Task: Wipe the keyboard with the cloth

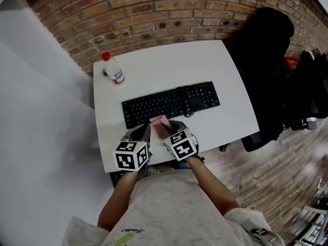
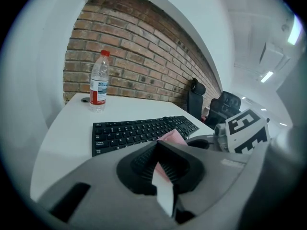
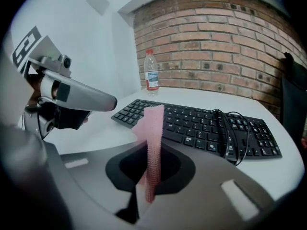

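My right gripper (image 3: 152, 145) is clamped on the pink cloth (image 3: 154, 123), at the near edge of the keyboard (image 1: 171, 104), left of its middle. The left gripper (image 2: 159, 146) sits just beside it at that same edge, jaws drawn together at the tips; I cannot tell whether they nip the cloth. The keyboard lies straight ahead of both, its long axis left to right, number pad at the right. The right gripper is the nearer. The cloth stands upright out of the jaws, free end up, so I judge it must tip forward onto the keys, then sweep along the rows.
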